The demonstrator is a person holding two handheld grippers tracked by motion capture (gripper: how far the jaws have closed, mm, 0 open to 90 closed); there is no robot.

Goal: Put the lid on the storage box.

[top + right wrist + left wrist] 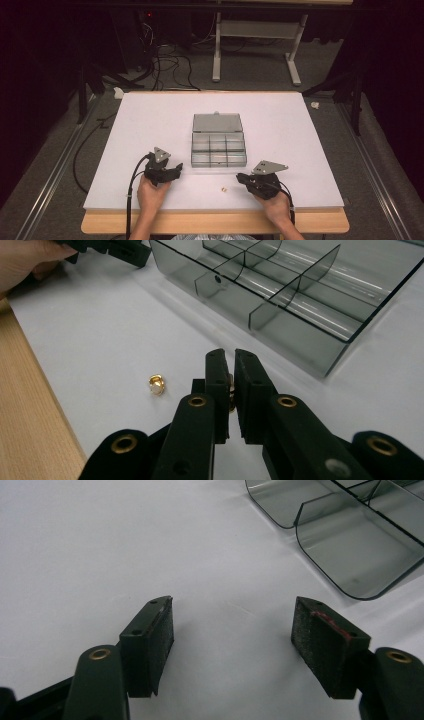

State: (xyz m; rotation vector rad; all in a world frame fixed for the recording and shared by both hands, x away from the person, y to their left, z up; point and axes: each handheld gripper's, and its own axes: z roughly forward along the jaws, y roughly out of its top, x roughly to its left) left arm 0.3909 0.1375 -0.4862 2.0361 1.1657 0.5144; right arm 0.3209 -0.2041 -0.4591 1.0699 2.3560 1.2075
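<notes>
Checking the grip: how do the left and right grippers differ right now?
The left gripper has its fingers wide apart with nothing between; the right gripper has them nearly shut on a gold bit. The left gripper sits by the box; the right gripper sits beside a loose gold piece. Both are black, low over the table.

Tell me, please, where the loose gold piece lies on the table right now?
In the high view the gold piece lies on the white mat near its front edge, just left of the right gripper and in front of the compartment box.
</notes>
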